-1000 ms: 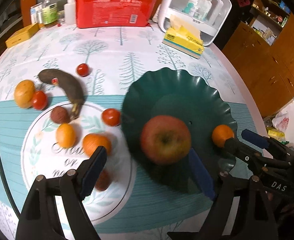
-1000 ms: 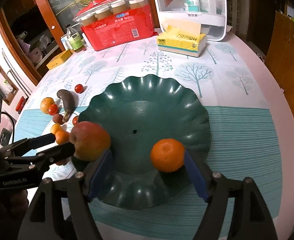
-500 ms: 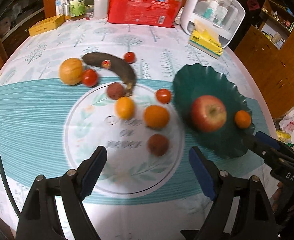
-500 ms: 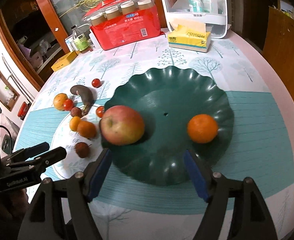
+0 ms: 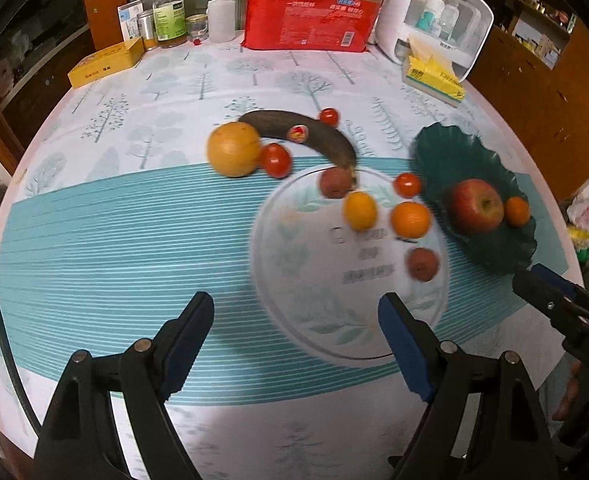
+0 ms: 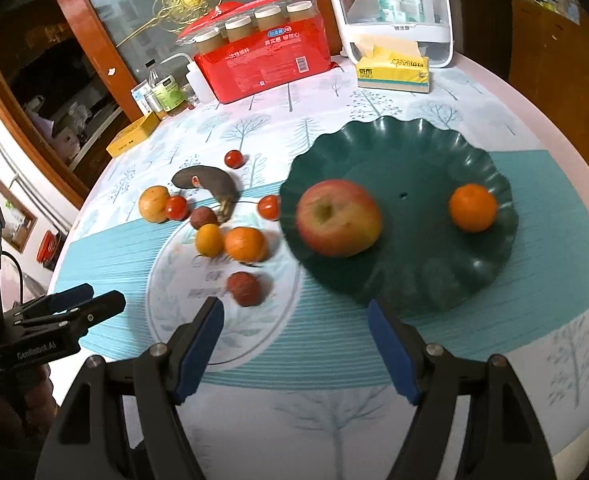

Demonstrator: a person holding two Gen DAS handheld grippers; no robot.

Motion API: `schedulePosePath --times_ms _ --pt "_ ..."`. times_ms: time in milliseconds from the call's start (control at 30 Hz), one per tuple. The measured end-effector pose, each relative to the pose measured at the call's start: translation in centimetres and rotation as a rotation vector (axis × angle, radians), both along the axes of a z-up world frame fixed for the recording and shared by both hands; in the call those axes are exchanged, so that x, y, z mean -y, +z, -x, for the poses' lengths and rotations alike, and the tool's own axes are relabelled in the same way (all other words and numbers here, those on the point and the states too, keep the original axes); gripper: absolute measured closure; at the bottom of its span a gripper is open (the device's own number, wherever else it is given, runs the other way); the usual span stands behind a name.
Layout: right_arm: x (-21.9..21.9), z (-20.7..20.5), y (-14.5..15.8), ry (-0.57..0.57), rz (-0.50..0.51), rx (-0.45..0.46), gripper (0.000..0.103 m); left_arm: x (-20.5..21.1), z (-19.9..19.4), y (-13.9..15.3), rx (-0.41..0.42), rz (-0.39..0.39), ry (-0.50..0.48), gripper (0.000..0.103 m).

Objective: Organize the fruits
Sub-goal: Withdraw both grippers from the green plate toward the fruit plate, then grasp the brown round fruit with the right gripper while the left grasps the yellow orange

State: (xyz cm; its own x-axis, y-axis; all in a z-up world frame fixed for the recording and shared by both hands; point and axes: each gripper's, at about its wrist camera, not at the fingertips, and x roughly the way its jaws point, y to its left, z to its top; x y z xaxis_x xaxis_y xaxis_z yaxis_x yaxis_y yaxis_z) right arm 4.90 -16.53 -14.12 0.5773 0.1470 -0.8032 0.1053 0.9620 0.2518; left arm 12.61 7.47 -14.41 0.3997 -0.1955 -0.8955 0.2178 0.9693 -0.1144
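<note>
Both tongs stood released, gripping nothing. Left gripper (image 5: 296, 340) hung over bare cloth, loose fruit ahead and blurred. Beyond the right gripper (image 6: 294, 340), the green dish (image 6: 422, 144) held an apple (image 6: 338, 218) and tangerine (image 6: 472, 208); its near rim was smeared.

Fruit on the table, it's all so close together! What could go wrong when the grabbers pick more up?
1. The lychee and orange sit close, so wide fingers may bump one away.
2. Round cherry tomatoes could roll across the table.
3. The apple fills the plate's near side; dropped fruit might knock it or the tangerine.
</note>
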Motion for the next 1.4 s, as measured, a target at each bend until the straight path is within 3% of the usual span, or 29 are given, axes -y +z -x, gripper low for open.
schedulePosePath --times_ms 333,533,767,1400 --pt "-4.2 0.6 -0.8 -0.123 -0.005 0.001 0.028 -4.7 -3.1 0.3 -0.023 -0.013 -0.062 0.019" --pt "-5.6 -0.4 -1.2 -0.154 0.006 -0.026 0.028 -6.1 -6.0 0.4 -0.046 -0.002 -0.043 0.018" --pt "-6.5 -2.2 -2.0 -0.139 0.03 -0.069 0.029 -7.0 -9.9 0.1 -0.063 0.013 0.022 0.017" --pt "-6.2 -6.4 -5.6 0.029 0.063 -0.181 0.053 -5.0 -16.7 -4.6 -0.107 0.123 0.131 0.017"
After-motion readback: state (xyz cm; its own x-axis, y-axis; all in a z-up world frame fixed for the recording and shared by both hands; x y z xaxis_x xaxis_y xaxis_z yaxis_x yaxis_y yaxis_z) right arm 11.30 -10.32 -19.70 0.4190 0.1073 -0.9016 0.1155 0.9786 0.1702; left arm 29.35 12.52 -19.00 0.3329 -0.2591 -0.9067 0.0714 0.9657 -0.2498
